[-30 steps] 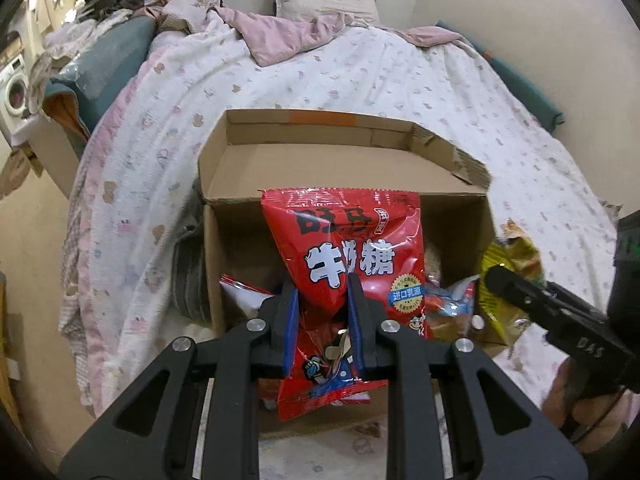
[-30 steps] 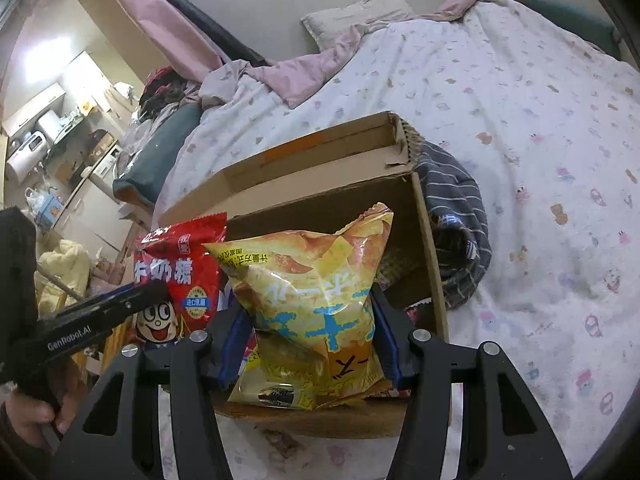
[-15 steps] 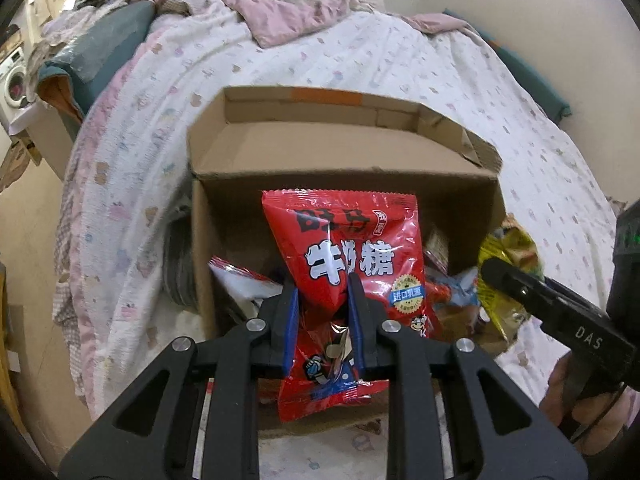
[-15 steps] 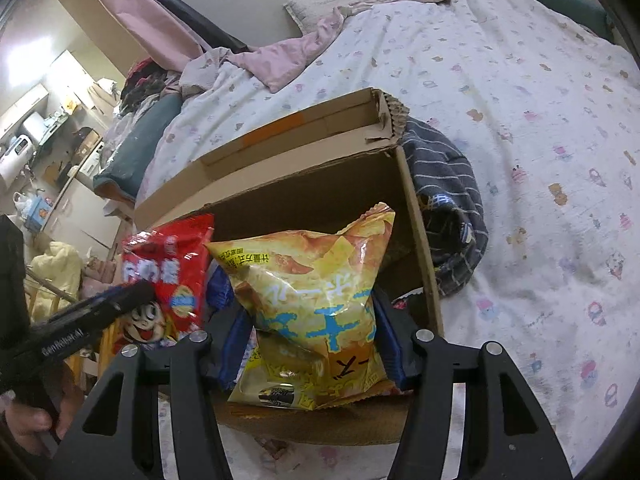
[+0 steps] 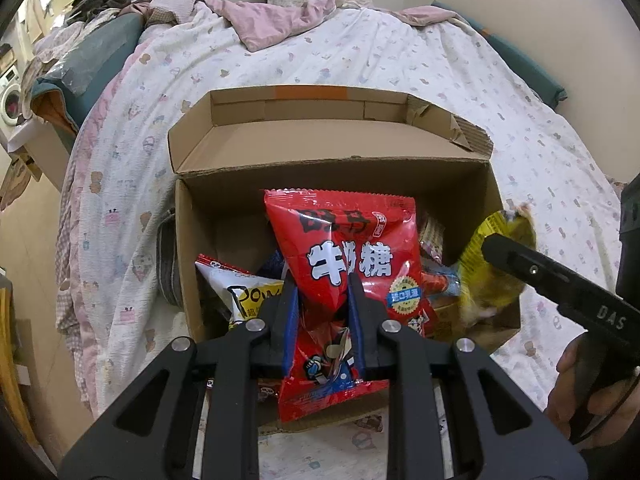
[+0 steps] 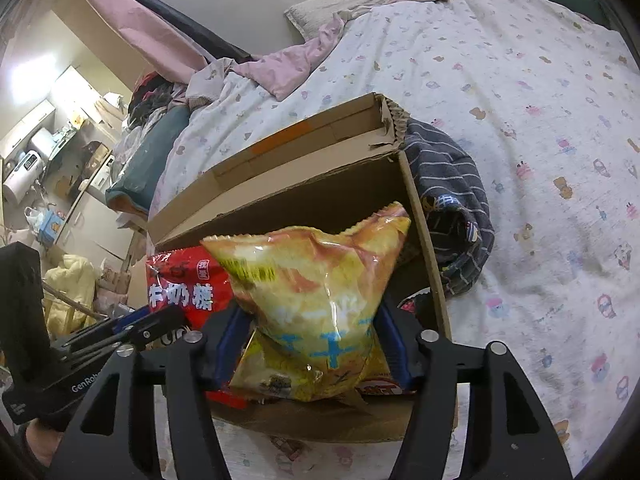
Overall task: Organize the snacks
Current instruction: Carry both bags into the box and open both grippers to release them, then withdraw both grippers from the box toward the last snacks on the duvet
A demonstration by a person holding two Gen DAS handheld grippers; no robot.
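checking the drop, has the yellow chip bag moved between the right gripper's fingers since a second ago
Yes. The right gripper has just been opening, and the yellow chip bag, blurred, bulges wider between its fingers, sagging toward the cardboard box.

What we cannot make out around the snack box

In the left wrist view, the red bag covers much of the box interior, so we cannot tell what lies behind it; the yellow bag at the right is blurred and partly behind a black finger. In the right wrist view, the yellow bag hides the box floor, and its print is smeared.
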